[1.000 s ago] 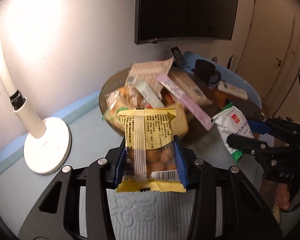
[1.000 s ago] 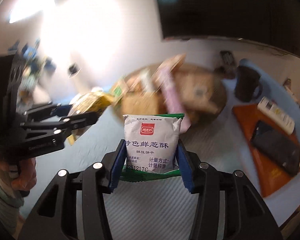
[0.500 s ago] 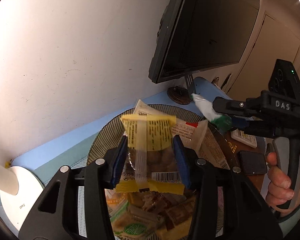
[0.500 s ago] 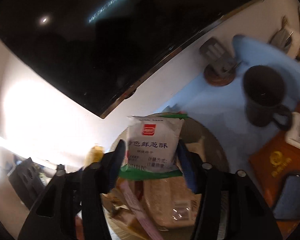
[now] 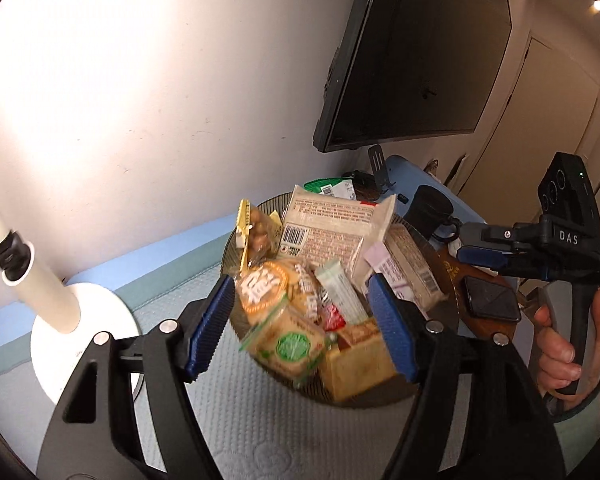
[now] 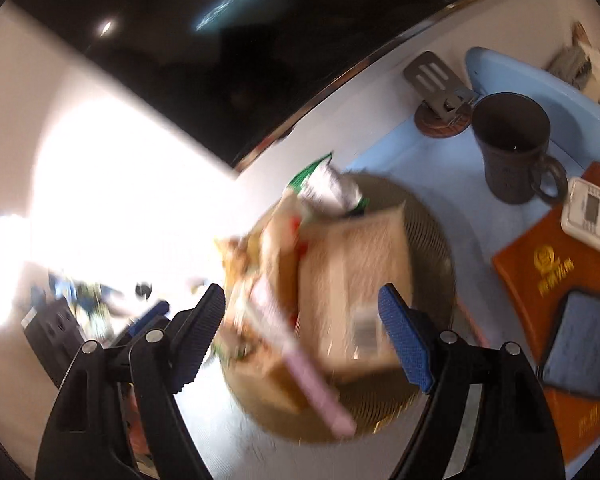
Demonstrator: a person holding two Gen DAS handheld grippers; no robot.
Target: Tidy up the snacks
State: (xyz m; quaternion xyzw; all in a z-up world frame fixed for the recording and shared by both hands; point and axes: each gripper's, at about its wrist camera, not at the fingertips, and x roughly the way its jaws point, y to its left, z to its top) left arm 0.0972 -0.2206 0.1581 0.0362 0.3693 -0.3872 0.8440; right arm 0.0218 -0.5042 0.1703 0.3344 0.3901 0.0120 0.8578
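The tabletop (image 5: 148,292) carries a round ribbed bowl (image 5: 260,216) heaped with snacks. In the left wrist view the left gripper (image 5: 300,324) is spread wide and empty, its blue pads flanking the bowl's near side. The right gripper (image 6: 302,332) is likewise wide apart and holds nothing, with the blurred bowl (image 6: 432,248) between its fingers. A big tan packet (image 5: 328,232) leans across the heap's middle. The yellow nut pack (image 5: 256,236) stands at the bowl's 10 o'clock edge. The white-and-green pack (image 6: 332,188) lies at the bowl's 12 o'clock rim. A dark mug (image 6: 512,148) stands at 2 o'clock from the bowl, apart from it.
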